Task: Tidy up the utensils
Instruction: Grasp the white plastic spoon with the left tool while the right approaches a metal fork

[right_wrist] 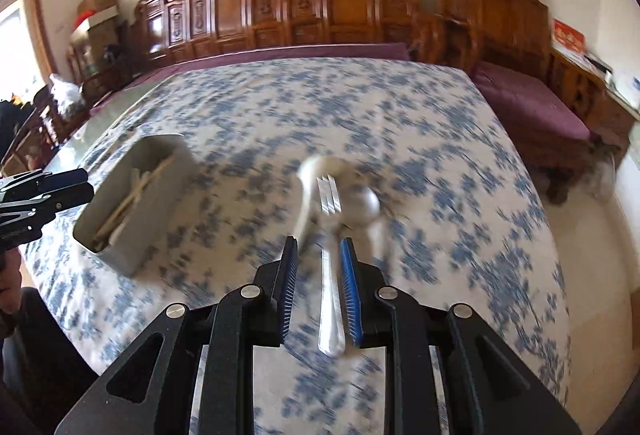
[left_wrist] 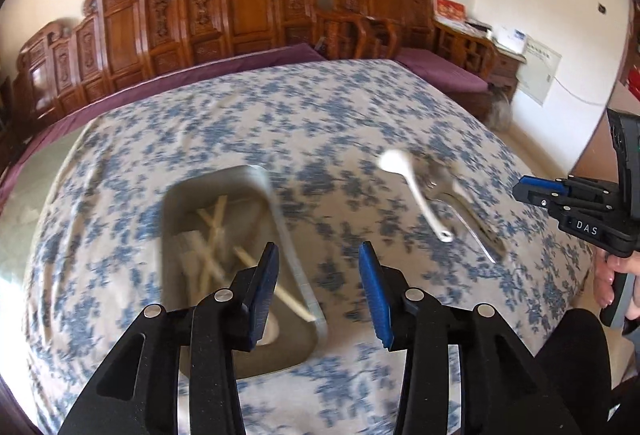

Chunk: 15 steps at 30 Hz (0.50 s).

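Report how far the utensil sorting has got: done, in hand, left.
Done: several chopsticks already lie in the metal tray. In hand: the right gripper has its fingers either side of the fork, which lies on the floral cloth, not gripped; the left gripper hangs open at the tray's edge, holding nothing. Left: the fork, the white spoon and the metal spoon.

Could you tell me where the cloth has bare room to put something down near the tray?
The cloth lies bare across its far half, toward the purple cushion, and in the strip between the tray and the white spoon. It is crowded where that spoon, the fork and the metal spoon cluster; the tray holds chopsticks.
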Each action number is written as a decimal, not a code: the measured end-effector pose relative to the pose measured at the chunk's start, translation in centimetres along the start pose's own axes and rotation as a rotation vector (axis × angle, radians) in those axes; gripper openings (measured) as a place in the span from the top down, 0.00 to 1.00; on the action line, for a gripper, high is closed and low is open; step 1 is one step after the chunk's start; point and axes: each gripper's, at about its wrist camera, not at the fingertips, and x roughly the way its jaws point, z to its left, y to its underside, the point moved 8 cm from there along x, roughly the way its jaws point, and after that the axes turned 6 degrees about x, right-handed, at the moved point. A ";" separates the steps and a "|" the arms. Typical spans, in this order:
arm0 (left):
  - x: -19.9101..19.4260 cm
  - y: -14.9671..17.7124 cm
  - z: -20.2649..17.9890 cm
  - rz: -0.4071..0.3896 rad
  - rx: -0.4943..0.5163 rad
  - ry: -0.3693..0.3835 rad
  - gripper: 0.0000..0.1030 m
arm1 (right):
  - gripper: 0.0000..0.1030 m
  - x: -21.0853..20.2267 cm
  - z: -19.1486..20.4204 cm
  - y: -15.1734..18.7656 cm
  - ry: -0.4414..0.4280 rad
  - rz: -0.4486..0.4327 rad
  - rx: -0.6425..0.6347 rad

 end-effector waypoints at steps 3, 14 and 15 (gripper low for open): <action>1.7 -0.7 -2.3 0.015 0.031 0.018 0.62 | 0.76 0.6 -1.8 1.1 0.014 0.014 0.024; 10.4 -4.4 -8.5 0.076 0.051 0.144 0.62 | 0.76 1.9 -5.9 2.0 0.035 0.052 0.099; 11.3 -4.4 -9.0 0.090 0.047 0.158 0.62 | 0.76 1.9 -6.2 2.0 0.033 0.055 0.108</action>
